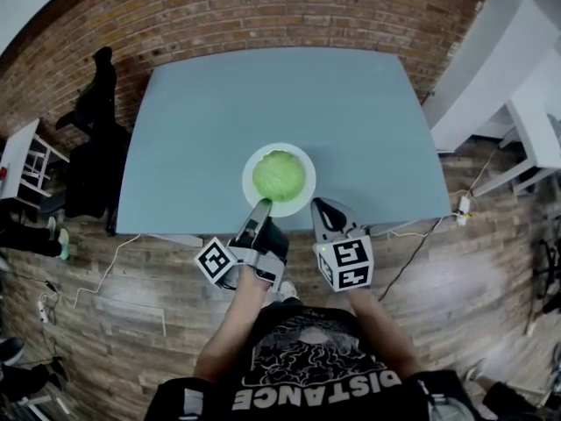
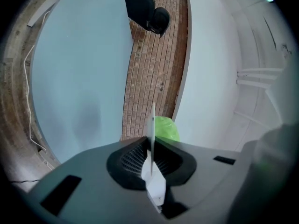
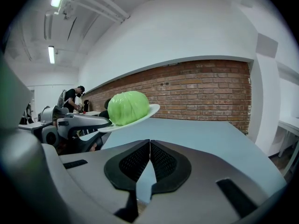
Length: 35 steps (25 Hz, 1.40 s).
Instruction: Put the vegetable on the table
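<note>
At the table's near edge: you are standing with both grippers held out in front of you, facing the light blue table point(image 1: 263, 103) and the brick wall point(image 1: 263, 7) beyond it.
Left gripper point(image 1: 259, 210): you are clenching its jaws on the rim of a white plate point(image 1: 249, 182). In the left gripper view the plate is running edge-on straight between the pads.
Plate: it is hanging in your grip above the tabletop, over the near edge. In the right gripper view it is tilting, the free rim sitting higher than the gripped side.
Vegetable: the green cabbage point(image 1: 279, 175) is sitting in the middle of the plate and is not resting on the table itself.
Right gripper point(image 1: 323, 209): you are keeping its jaws pressed together at the tips, with nothing between them. It is hovering just beside the plate's right side, pointing across the table.
Marker cubes: the left one point(image 1: 215, 260) and the right one point(image 1: 344, 264) are showing just ahead of your forearms.
Surroundings: a black chair point(image 1: 96, 139) is standing at the table's left end, and white shelving point(image 1: 517, 86) is standing to the right. A wooden floor point(image 1: 131, 305) is lying underfoot. In the right gripper view a person point(image 3: 72, 99) is standing at a bench far behind.
</note>
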Motion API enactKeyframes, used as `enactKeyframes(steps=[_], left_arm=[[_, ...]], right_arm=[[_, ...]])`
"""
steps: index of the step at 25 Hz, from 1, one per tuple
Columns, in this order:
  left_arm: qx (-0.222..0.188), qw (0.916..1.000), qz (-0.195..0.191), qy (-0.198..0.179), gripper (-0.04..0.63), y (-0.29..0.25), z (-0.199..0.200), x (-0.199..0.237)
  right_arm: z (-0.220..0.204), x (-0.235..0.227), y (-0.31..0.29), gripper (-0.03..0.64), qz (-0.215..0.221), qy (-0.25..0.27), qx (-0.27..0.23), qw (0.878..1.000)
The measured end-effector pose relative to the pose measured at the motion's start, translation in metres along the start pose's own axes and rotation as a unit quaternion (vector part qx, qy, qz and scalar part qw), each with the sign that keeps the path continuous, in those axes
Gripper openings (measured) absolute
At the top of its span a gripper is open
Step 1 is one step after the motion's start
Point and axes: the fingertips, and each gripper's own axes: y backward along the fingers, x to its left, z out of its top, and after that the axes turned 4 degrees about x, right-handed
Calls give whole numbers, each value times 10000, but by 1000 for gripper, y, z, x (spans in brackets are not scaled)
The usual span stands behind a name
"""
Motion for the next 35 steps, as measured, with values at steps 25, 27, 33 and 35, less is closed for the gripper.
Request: enactKeyframes(steps=[25,27,33,35], left_arm=[[110,9999,-81,33,25,7,39,-6],[74,9999,-94,41,26,7,41,-6],[3,9999,-155,32,26,0,47,-4],[6,9998,-172,36,25,-3,45,-2]], right_arm=[[11,33,-29,9,-34,116,83,9999],[11,35,-30,9,-7,145,84,9999],[14,30,-36,9,5,209,72,9998],[14,28,-38,9,22,215,54,9998]])
